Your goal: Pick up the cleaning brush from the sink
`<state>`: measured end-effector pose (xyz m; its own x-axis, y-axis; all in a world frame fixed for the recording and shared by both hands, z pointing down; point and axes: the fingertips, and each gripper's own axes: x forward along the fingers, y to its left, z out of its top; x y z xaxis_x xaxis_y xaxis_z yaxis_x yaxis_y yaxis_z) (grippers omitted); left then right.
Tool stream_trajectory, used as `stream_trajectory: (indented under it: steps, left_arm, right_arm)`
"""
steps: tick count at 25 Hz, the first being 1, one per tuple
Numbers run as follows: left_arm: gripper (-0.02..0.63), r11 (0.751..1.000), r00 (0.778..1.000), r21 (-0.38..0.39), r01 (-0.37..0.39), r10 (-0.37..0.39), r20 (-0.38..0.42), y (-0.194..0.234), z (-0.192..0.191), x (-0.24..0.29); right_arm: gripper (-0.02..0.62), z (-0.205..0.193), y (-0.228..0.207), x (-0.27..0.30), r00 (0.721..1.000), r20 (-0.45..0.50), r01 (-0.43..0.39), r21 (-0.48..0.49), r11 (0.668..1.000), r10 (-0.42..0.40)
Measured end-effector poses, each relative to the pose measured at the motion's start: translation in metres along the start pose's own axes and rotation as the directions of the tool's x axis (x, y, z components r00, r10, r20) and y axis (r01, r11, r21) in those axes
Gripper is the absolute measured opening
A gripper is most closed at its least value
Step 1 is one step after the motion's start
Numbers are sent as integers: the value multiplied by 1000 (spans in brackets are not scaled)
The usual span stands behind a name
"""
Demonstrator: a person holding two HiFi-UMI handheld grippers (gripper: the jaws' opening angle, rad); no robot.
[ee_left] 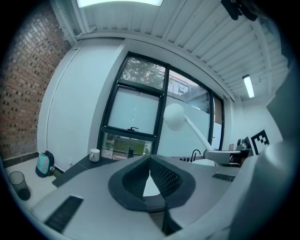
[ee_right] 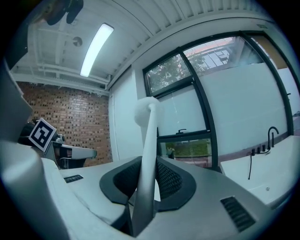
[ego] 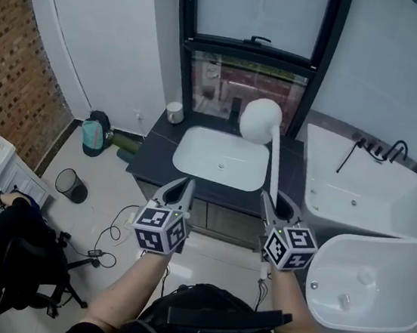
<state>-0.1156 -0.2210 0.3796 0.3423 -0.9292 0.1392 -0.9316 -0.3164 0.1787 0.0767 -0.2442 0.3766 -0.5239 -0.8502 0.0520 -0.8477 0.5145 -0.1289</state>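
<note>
Near the sink (ego: pixel 201 161), right gripper (ee_right: pixel 150 165) fingers (ee_right: pixel 171 180) pinch the brush (ee_right: pixel 148 110) (left gripper's (ee_left: pixel 150 160) meet).

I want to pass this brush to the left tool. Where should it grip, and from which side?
Grip the brush at the bare middle of its thin handle, between its round head and the right tool clamped on the lower end. Come in from the left, jaws across the handle: that stretch is free and slim; the head looks too wide.
</note>
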Motion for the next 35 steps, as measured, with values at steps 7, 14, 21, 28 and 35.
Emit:
stream_trajectory:
  steps: [7, 14, 21, 28, 35]
  left_arm:
    - [0, 999, 999, 40, -11, 10, 36, 5, 18, -3]
    - [0, 997, 998, 73, -7, 3, 63, 3, 33, 0]
    - [0, 997, 998, 72, -7, 3, 61, -1, 25, 1]
    - [0, 998, 997, 58, -18, 14, 77, -2, 23, -1]
    - [0, 998, 997, 52, -22, 18, 78, -3, 21, 0]
  right_arm:
    - [74, 25, -6, -3, 999, 54, 11, 1, 1000, -11]
    - [74, 48, -13, 4, 997, 73, 19, -24, 1000, -17]
    - [74, 37, -5, 2, 998, 58, 9, -35, 999, -7]
    - [74, 26, -5, 1, 999, 51, 13, -22, 1000, -12]
    - [74, 27, -10, 0, 998, 55, 23, -22, 999, -22]
